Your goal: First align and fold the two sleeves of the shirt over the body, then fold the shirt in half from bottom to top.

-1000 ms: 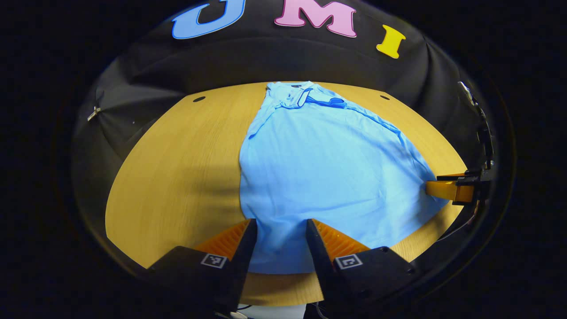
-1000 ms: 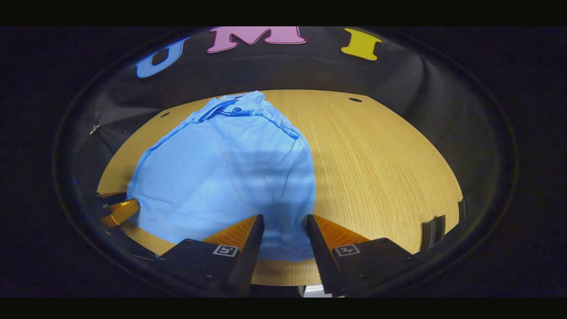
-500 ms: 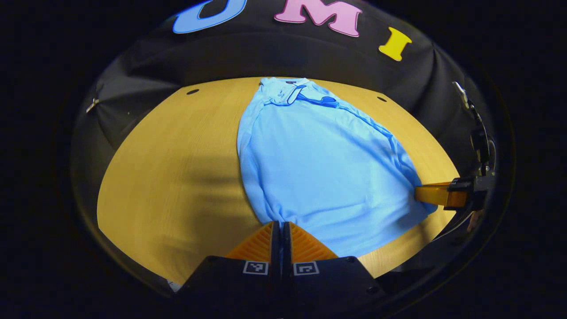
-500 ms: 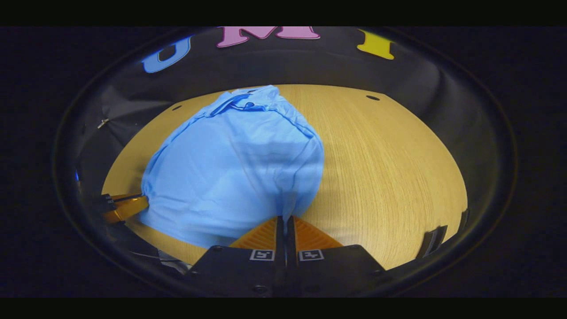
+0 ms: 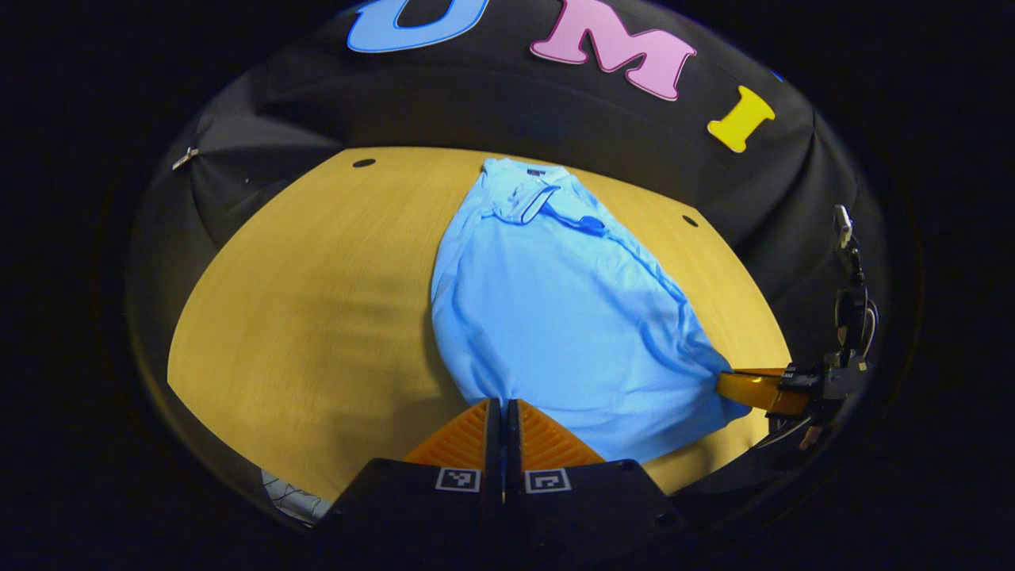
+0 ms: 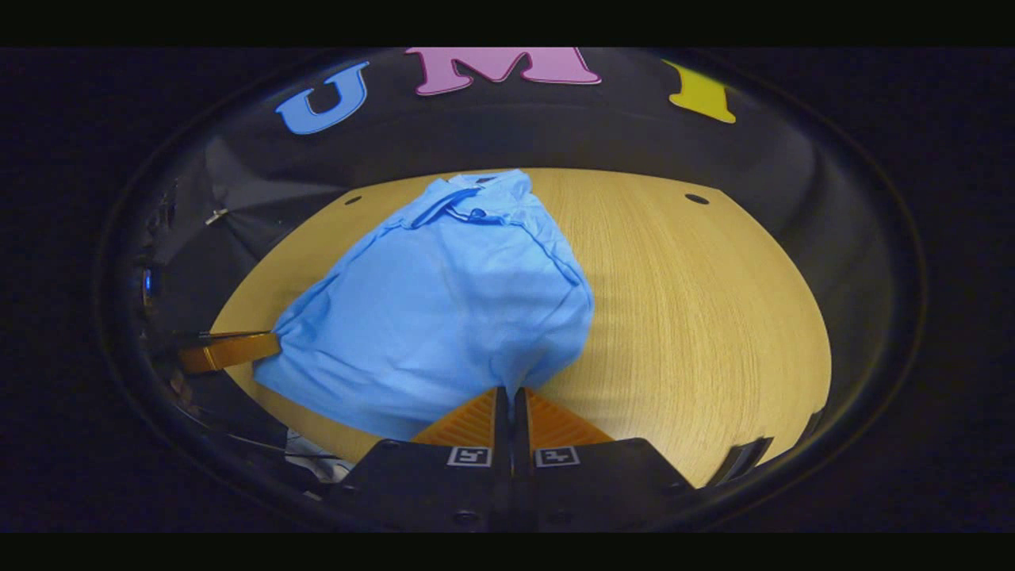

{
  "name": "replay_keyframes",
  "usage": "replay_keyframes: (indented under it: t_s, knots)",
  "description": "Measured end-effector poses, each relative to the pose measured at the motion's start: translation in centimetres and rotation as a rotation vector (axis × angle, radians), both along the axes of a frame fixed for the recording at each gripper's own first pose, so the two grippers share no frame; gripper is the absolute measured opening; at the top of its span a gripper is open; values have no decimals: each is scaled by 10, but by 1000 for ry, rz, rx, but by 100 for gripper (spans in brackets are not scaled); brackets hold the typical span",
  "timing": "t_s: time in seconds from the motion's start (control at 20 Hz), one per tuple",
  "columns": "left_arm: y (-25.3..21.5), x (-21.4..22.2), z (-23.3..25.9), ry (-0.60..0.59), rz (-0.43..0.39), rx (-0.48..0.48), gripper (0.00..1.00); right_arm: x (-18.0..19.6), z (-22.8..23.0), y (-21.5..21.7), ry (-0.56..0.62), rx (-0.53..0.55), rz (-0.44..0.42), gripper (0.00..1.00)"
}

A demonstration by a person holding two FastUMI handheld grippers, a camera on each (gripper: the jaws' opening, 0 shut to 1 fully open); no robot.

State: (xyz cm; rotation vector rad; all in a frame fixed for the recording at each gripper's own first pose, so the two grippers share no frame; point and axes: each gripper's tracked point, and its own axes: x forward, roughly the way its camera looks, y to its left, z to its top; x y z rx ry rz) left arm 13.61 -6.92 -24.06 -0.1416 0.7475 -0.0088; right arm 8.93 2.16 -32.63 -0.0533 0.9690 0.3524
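Note:
A light blue shirt [image 5: 555, 317] lies on the wooden table [image 5: 317, 301], collar at the far end, both sleeves folded in over the body. My left gripper [image 5: 501, 406] is shut on the shirt's bottom hem at its left corner. The same shirt [image 6: 444, 309] fills the middle of the right gripper view, where my right gripper [image 6: 510, 394] is shut on the hem's other corner. The hem is raised off the table and the cloth is drawn taut between the two corners. Each gripper also appears at the edge of the other's view: the right gripper [image 5: 753, 388] and the left gripper [image 6: 230, 349].
The table's bare wood [image 6: 698, 317] stretches wide to the right of the shirt and to its left [image 5: 301, 317]. Small dark holes [image 6: 697, 198] sit near the far corners. The black cloth wall rises right behind the table's far edge.
Both grippers went from open around the hem to shut on it, then lifted the bottom corners; the lower shirt has risen and bunched toward the collar end.

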Motion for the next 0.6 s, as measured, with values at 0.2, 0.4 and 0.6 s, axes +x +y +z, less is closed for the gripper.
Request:
replay_keyframes:
  t_s: [0.2, 0.4, 0.6]
  knots:
    - [-8, 24, 42, -61, -10, -4, 6, 35, 32, 7, -54, 45, -1, 6]
    - [-9, 58, 83, -132, 6, -21, 6, 89, 65, 18, -117, 93, -7, 10]
    - [-1, 108, 121, -202, 18, -18, 6, 151, 97, 32, -191, 128, -1, 8]
